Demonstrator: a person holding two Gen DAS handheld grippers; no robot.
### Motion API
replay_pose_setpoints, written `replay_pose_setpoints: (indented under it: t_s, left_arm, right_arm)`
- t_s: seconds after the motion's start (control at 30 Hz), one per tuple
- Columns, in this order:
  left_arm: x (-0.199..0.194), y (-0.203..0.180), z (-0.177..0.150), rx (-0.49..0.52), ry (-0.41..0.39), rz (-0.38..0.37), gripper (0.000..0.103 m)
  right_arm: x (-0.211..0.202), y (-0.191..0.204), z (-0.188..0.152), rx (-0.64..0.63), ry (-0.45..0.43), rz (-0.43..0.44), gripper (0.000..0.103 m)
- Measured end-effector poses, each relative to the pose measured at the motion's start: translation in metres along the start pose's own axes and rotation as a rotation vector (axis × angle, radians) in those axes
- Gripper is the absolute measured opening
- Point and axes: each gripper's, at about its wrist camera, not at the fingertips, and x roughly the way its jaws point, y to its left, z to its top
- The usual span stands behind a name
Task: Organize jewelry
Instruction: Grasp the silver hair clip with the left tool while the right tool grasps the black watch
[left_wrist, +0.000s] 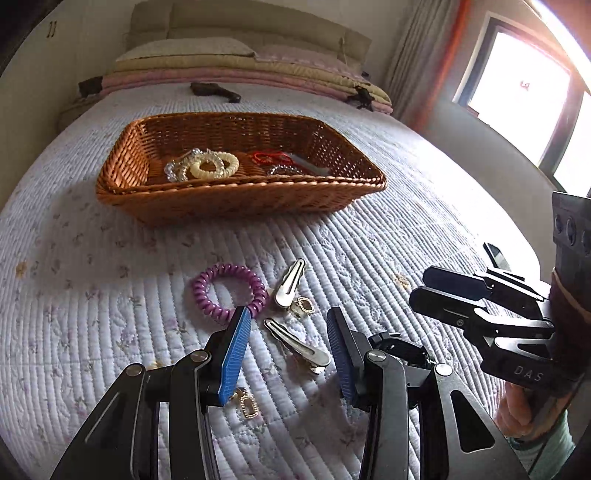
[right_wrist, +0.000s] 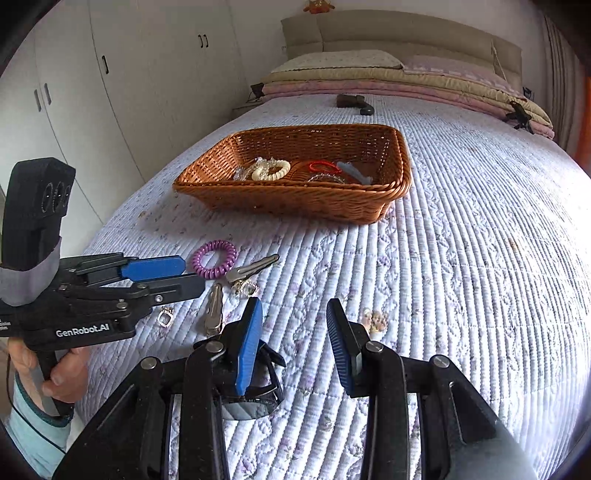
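Note:
A brown wicker basket (left_wrist: 236, 201) (right_wrist: 295, 201) on the quilted bed holds a cream spiral tie (left_wrist: 216, 166), clear bead bracelets and a red bracelet (left_wrist: 271, 157). In front of it lie a purple spiral hair tie (left_wrist: 201, 295) (right_wrist: 207, 271), two silver clips (left_wrist: 290, 282) (left_wrist: 299, 347) (right_wrist: 251, 267) (right_wrist: 214, 306) and small gold-rimmed earrings (left_wrist: 304, 304) (right_wrist: 164, 317). My left gripper (left_wrist: 288, 314) (right_wrist: 192, 275) hangs open over the nearer clip without touching it. My right gripper (right_wrist: 293, 306) (left_wrist: 423, 288) is open to its right, with nothing between its fingers.
A black claw-like clip (right_wrist: 255, 391) lies under the right gripper's left finger. A small pale trinket (right_wrist: 375, 319) sits on the quilt to the right. Folded quilts and pillows (right_wrist: 369, 74) fill the bed's head, with wardrobe doors (right_wrist: 110, 92) on the left and a window (left_wrist: 517, 92) on the right.

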Motion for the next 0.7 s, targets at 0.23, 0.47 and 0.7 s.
replay_pose_setpoints:
  t_s: [0.23, 0.47, 0.7]
  left_arm:
    - [0.023, -0.003, -0.002, -0.034, 0.041, 0.021, 0.044]
    - [0.032, -0.010, -0.001, 0.015, 0.065, 0.049, 0.044]
    - [0.024, -0.006, -0.005, 0.085, 0.099, 0.060, 0.026]
  right_arm:
    - [0.010, -0.006, -0.008, -0.008, 0.086, 0.101, 0.039]
    - [0.026, 0.003, -0.005, -0.083, 0.217, 0.147, 0.020]
    - [0.029, 0.010, -0.006, -0.098, 0.318, 0.088, 0.017]
